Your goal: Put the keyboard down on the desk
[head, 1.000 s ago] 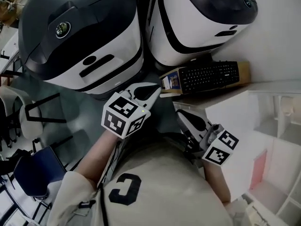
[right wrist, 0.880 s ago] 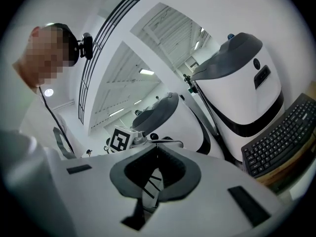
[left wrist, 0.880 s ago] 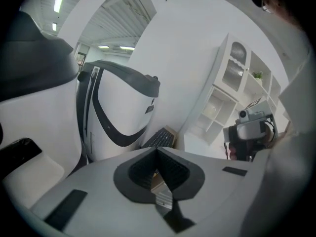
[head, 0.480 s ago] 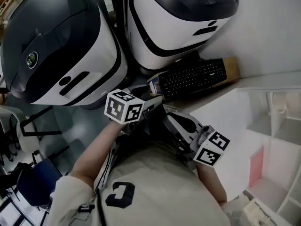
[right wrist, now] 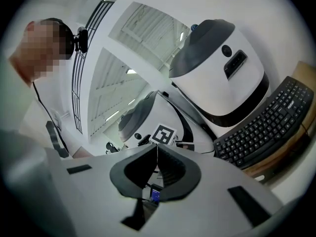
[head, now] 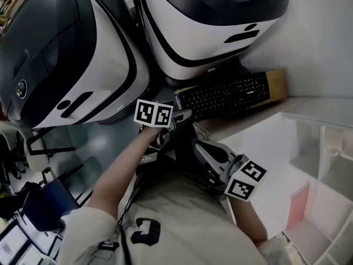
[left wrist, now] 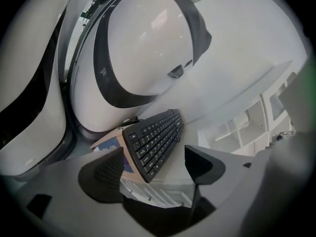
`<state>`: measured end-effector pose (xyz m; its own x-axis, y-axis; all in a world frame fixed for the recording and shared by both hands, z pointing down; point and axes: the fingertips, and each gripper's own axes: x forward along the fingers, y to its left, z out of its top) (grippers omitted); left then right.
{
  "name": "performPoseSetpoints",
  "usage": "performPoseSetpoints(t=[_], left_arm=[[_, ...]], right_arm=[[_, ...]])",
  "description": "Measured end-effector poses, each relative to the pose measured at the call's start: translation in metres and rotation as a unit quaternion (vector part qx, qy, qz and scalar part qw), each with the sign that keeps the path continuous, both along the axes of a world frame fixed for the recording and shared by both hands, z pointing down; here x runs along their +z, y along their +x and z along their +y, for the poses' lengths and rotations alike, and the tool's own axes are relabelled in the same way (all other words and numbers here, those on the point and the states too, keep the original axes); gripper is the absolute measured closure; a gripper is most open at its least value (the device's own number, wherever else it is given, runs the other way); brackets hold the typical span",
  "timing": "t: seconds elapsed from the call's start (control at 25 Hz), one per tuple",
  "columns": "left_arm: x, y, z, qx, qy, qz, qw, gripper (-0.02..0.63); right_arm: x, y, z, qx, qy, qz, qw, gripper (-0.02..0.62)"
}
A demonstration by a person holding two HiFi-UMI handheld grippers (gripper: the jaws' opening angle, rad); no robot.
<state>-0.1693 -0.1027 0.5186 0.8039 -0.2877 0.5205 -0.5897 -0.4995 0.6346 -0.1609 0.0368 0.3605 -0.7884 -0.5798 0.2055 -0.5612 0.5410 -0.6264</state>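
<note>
the keyboard [head: 225,95] lies on a flat cardboard box [head: 278,83] at the edge of the white table [head: 256,132], beside two big white machines [head: 204,26]. your left tongs [left wrist: 153,163] have just been opening and stand wide apart at its near end, gripping nothing. your right tongs [right wrist: 157,168] are pressed together, empty.

A white-and-black domed machine [head: 60,65] stands beside a second machine [head: 209,26]. Blue chair [head: 47,203] (lower left) on grey floor [head: 105,142].
</note>
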Motion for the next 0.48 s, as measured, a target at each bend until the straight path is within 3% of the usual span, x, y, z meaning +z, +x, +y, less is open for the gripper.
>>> performPoseSetpoints(t=[0.48], left_arm=[[0.052,0.020,-0.023,-0.039,-0.041,-0.015,0.9983,0.225]], right_arm=[[0.020,0.027,-0.008,0.002,-0.035,-0.012,0.999,0.571]])
